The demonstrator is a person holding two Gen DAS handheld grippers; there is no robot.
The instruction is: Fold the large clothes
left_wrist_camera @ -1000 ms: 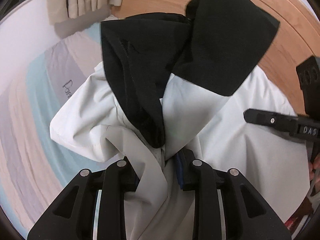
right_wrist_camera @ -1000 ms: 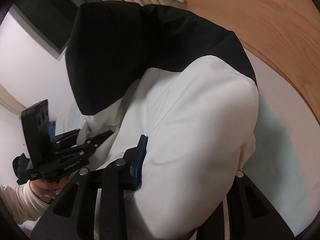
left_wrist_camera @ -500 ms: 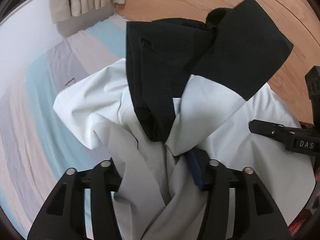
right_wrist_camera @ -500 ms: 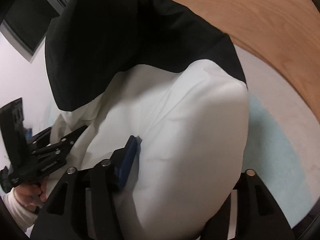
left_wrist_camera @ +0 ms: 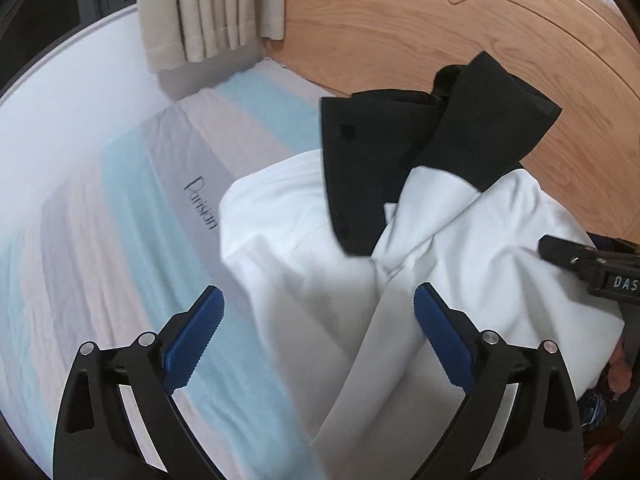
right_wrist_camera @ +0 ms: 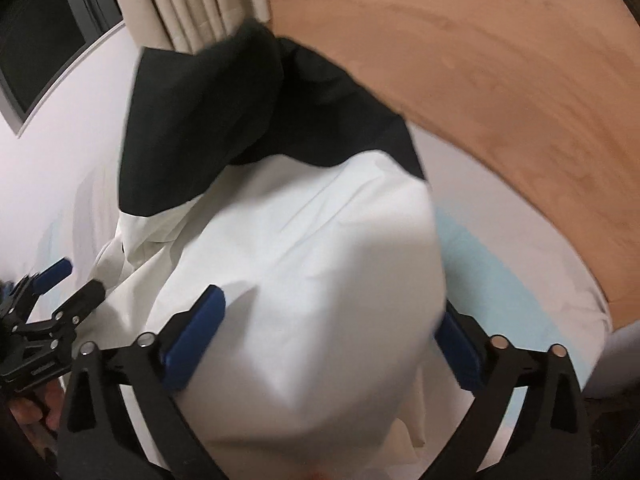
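A white garment with black sleeves and collar (left_wrist_camera: 400, 240) lies bunched on the striped bed; it also fills the right wrist view (right_wrist_camera: 300, 260). My left gripper (left_wrist_camera: 318, 308) is open, its blue pads spread wide over the garment's near edge, holding nothing. My right gripper (right_wrist_camera: 328, 320) is open too, its pads standing on either side of the white fabric, which bulges between them. The right gripper shows at the right edge of the left wrist view (left_wrist_camera: 592, 264), and the left gripper shows at the left of the right wrist view (right_wrist_camera: 60, 288).
The bed sheet (left_wrist_camera: 120, 240) has pale blue, grey and beige stripes. A wooden headboard (left_wrist_camera: 440, 28) curves behind the garment. Beige curtains (left_wrist_camera: 208, 12) hang at the back by a white wall and a dark window (right_wrist_camera: 44, 40).
Both grippers opened and let go of the white fabric. The garment dropped onto the bed and the left gripper drew back from it.
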